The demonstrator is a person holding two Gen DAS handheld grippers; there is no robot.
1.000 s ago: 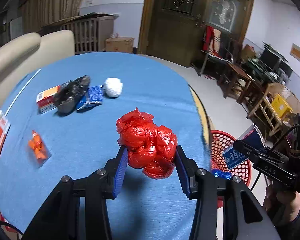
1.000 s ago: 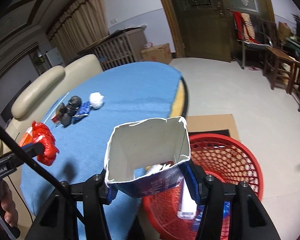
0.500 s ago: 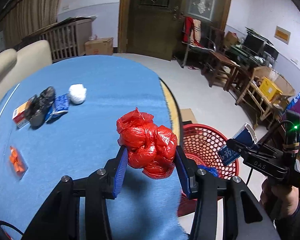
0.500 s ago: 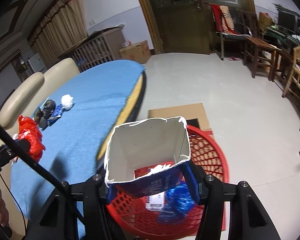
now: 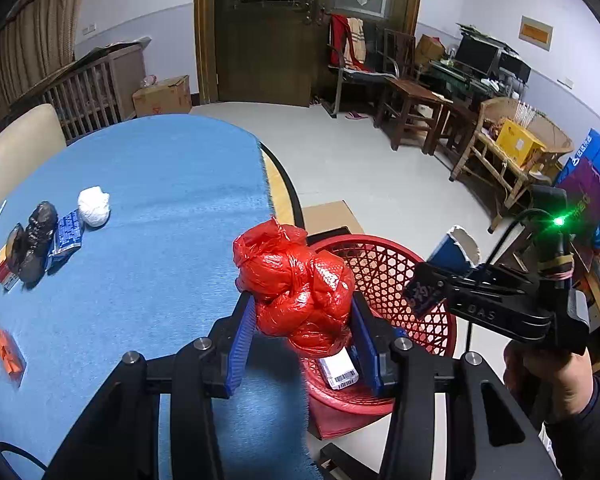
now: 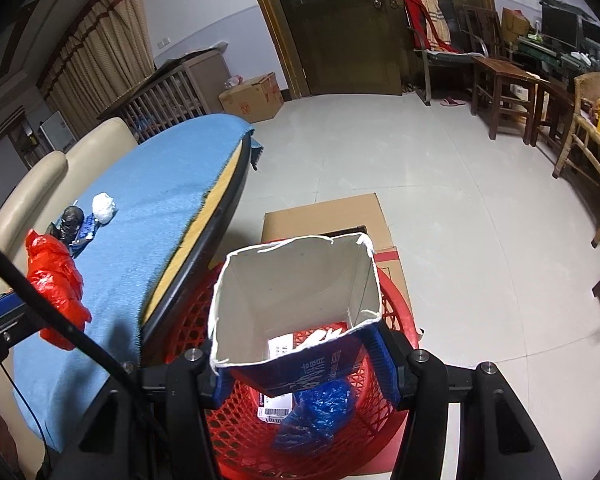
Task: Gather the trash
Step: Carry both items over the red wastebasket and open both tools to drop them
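Note:
My left gripper (image 5: 302,334) is shut on a crumpled red plastic bag (image 5: 296,286), held over the table's right edge beside the red mesh basket (image 5: 384,268). In the right wrist view the red bag (image 6: 56,280) shows at the left. My right gripper (image 6: 300,354) is shut on a torn-open blue and white carton (image 6: 296,300), held above the red basket (image 6: 396,312). In the left wrist view the carton (image 5: 452,258) hangs over the basket's right rim. The basket holds a blue wrapper (image 6: 320,412) and a white labelled packet (image 6: 276,408).
On the blue tablecloth (image 5: 148,240) lie a white paper ball (image 5: 94,206), a dark crumpled lump (image 5: 38,232), a blue wrapper (image 5: 68,236) and an orange packet (image 5: 8,354). A flat cardboard sheet (image 6: 324,216) lies under the basket. Wooden chairs (image 5: 412,108) stand beyond.
Both grippers have moved right, off the table towards the basket. The carton now hangs over the basket's middle. The red bag has reached the table's edge. Both grips are unchanged.

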